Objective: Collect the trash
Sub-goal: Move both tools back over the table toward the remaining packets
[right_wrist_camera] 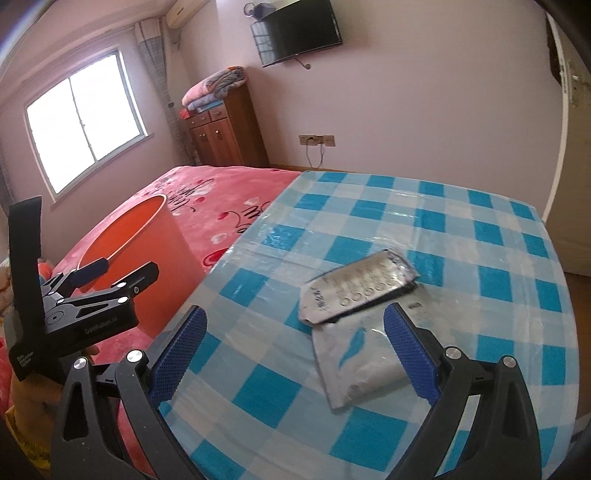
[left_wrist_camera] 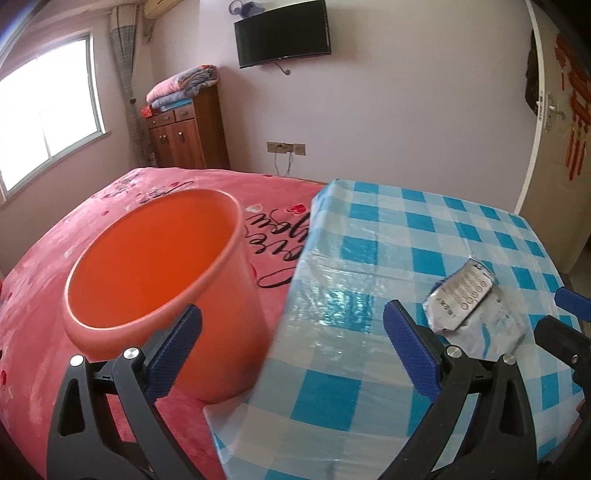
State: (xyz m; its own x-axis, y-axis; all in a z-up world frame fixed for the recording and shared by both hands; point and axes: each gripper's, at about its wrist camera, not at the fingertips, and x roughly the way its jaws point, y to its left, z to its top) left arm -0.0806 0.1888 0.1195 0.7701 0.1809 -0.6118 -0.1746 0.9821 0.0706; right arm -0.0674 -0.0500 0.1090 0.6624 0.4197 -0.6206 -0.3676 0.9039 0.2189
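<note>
An orange bin [left_wrist_camera: 155, 273] stands on the pink bed beside the blue-checked table [left_wrist_camera: 388, 229]; it also shows in the right wrist view [right_wrist_camera: 140, 258]. Two pieces of trash lie on the table: a silver blister pack [right_wrist_camera: 354, 288] overlapping a flat silver-white sachet [right_wrist_camera: 358, 362]. Both show in the left wrist view, the blister pack [left_wrist_camera: 461, 295] and the sachet [left_wrist_camera: 491, 328]. My left gripper [left_wrist_camera: 291, 347] is open, with its left finger at the bin's near rim. My right gripper [right_wrist_camera: 295, 354] is open and empty, just above the table, with its right finger [right_wrist_camera: 406, 350] over the sachet.
The pink bedspread [left_wrist_camera: 74, 236] lies left of the table. A wooden cabinet [left_wrist_camera: 188, 129] with folded blankets, a wall TV [left_wrist_camera: 282, 35] and a window [left_wrist_camera: 48, 107] are behind. A door [left_wrist_camera: 554, 122] is at the right.
</note>
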